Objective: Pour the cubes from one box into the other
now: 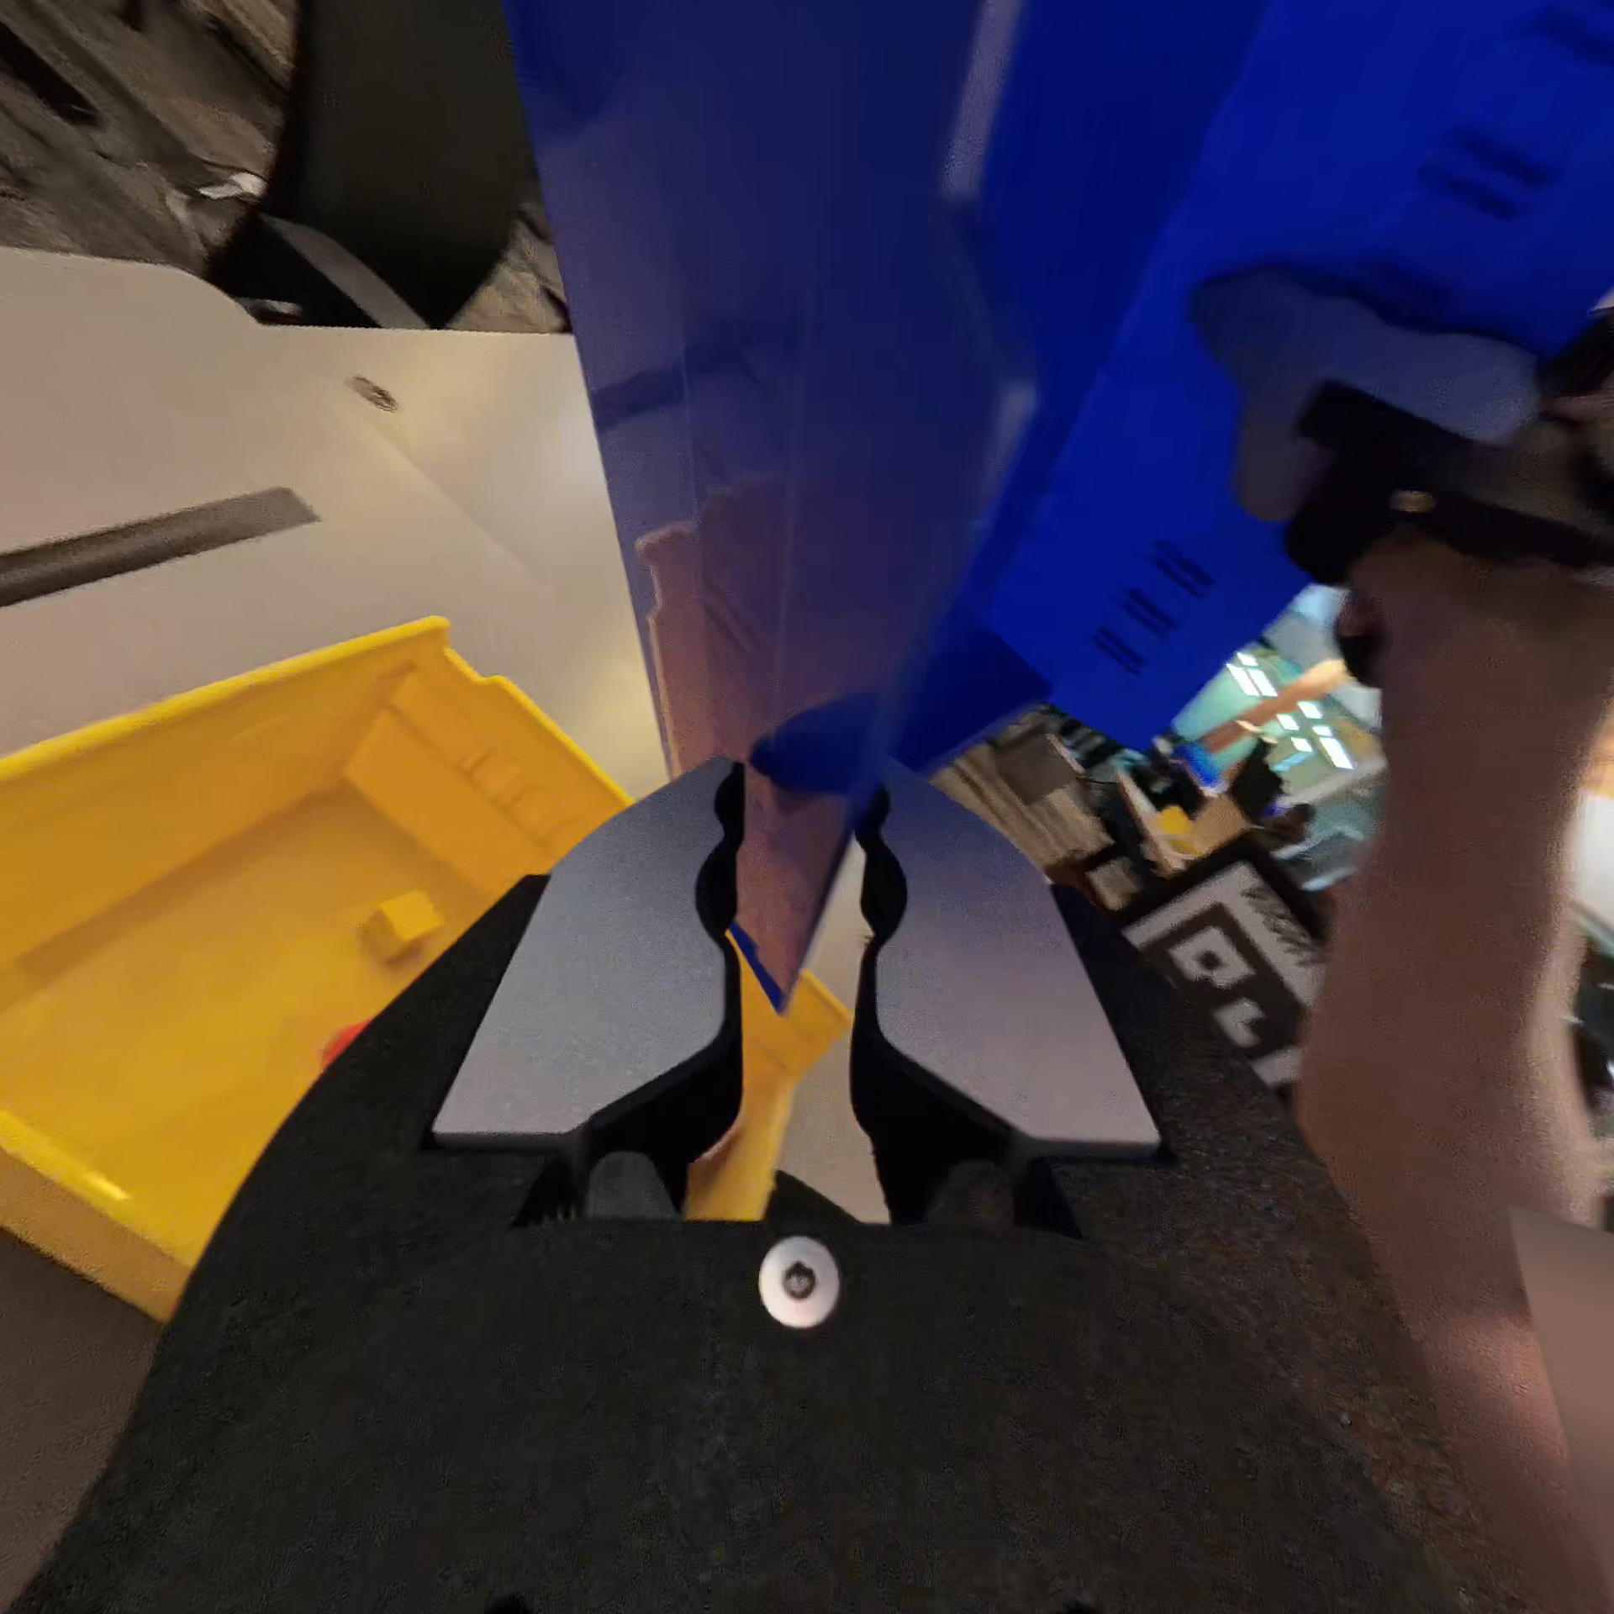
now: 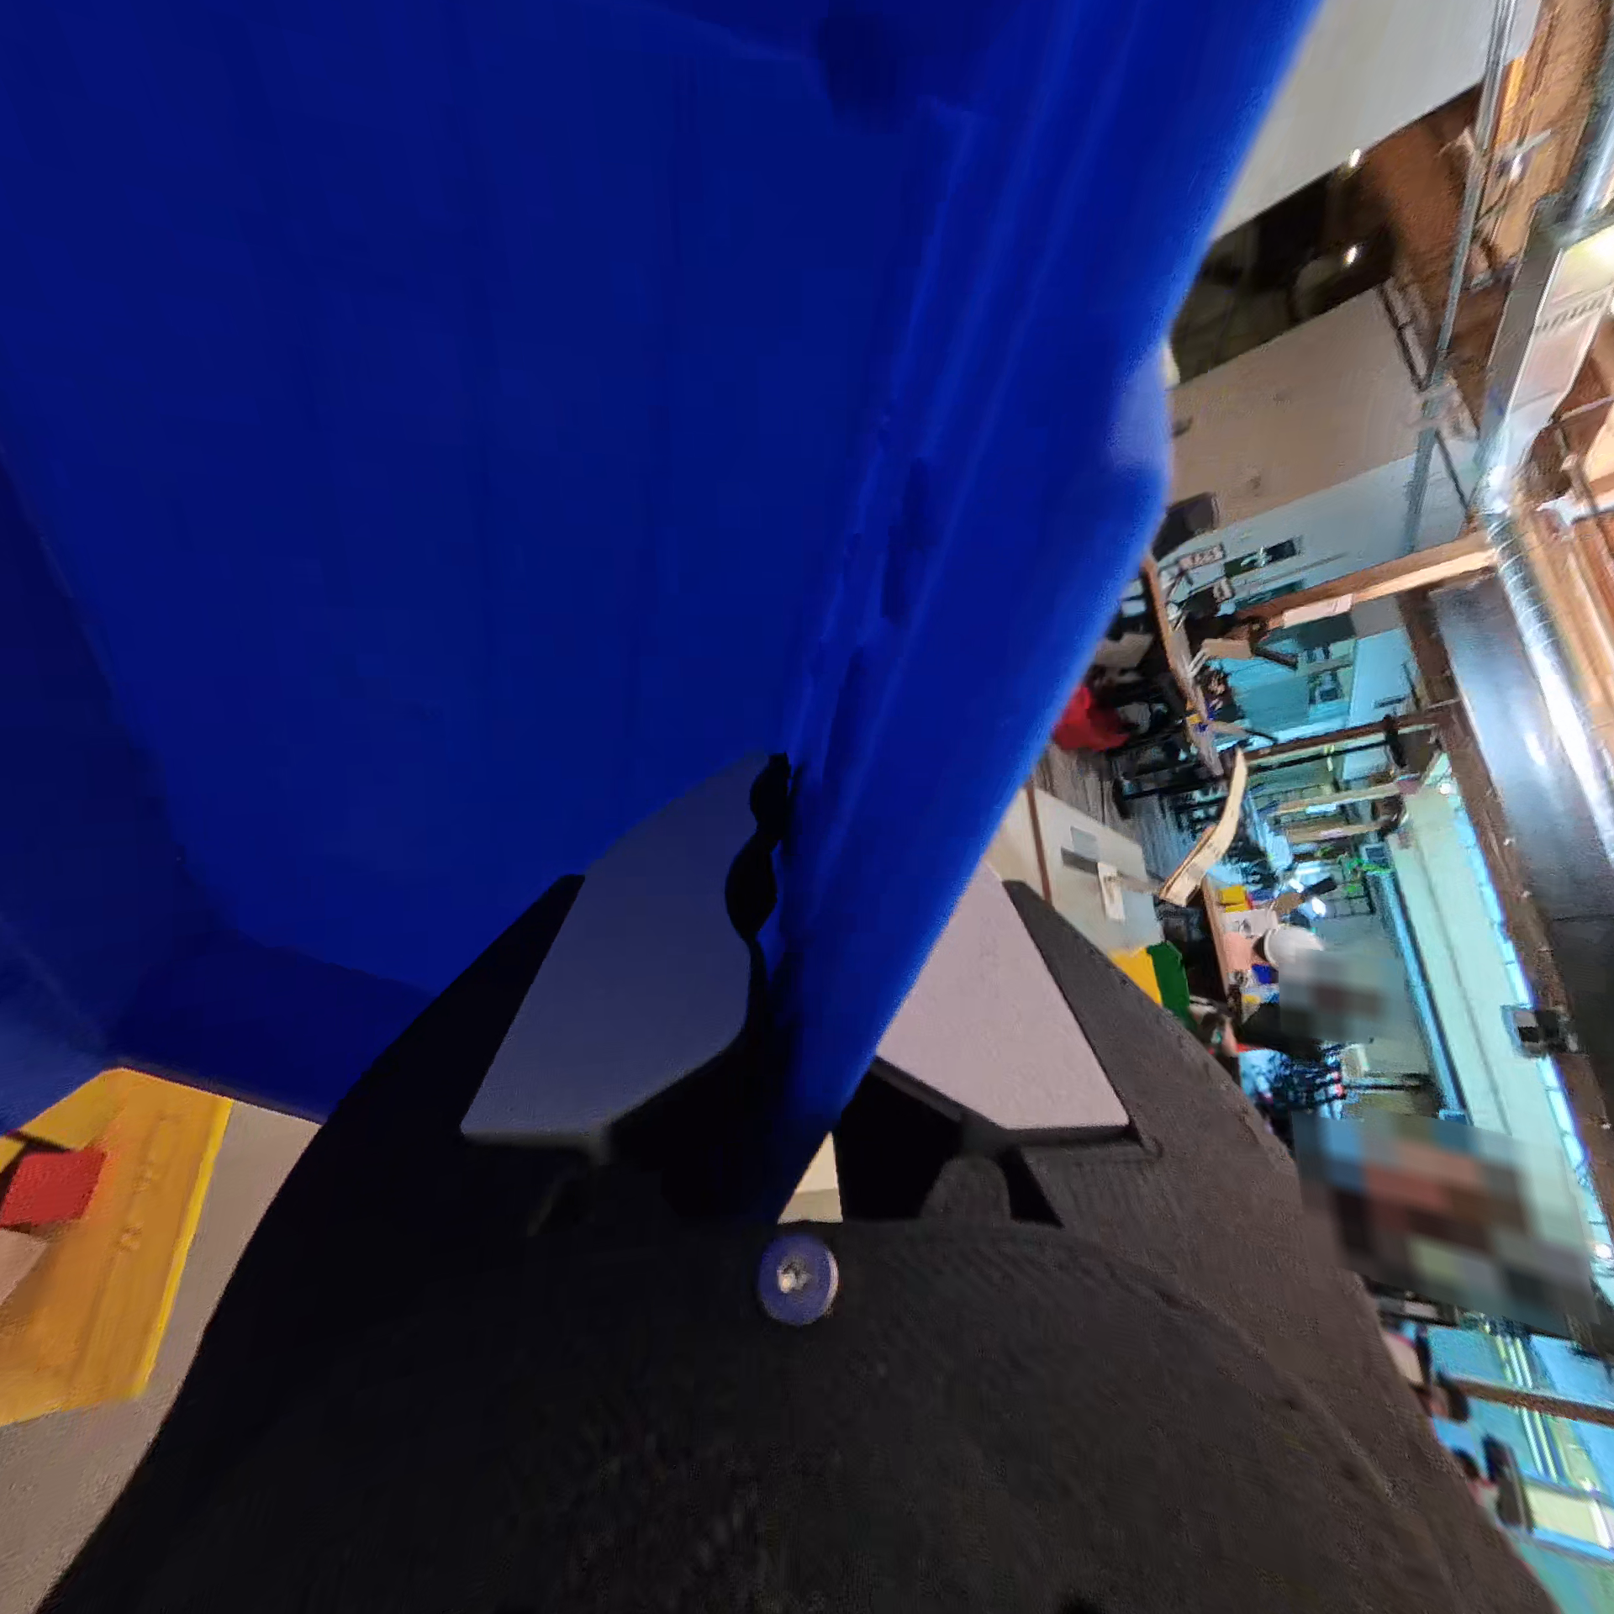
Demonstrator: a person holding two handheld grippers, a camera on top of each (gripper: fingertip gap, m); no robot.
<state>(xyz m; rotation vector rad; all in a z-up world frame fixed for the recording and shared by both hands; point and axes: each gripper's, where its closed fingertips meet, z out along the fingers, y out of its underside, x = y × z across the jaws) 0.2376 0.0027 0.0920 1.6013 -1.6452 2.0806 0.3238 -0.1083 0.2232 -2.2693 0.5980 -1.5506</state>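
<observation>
Blue plastic filled most of both views: the blue box (image 1: 786, 306) was lifted off the table (image 1: 262, 419) and tipped steeply, held at two walls by the two grippers.

In the left wrist view, the left gripper (image 1: 799, 838) had its grey fingers (image 1: 611, 978) closed on a thin edge of the box, the wall running up between the tips and away to the top of the frame. That wall looked glossy and showed a dull reflection. Farther right in the same view, the right gripper (image 1: 1362, 410) pinched the box's other side, with a hand (image 1: 1467, 873) below it on its handle.

Below and left of the blue box sat the yellow box (image 1: 218, 873) on the pale table, open side up. One yellow cube (image 1: 402, 926) lay on its floor, and a bit of red (image 1: 345, 1039) showed at the edge of the left gripper's body; whether that was a whole cube could not be told there.

In the right wrist view, the right gripper (image 2: 790, 873) was clamped on a wall of the blue box (image 2: 524, 437), one finger (image 2: 629, 978) inside and the other outside, partly hidden behind the wall. At lower left, under the box's rim, part of the yellow box (image 2: 113, 1266) showed with a red cube (image 2: 52, 1183) by it. Whether any cubes were left in the blue box could not be told. Behind lay a blurred workshop room.
</observation>
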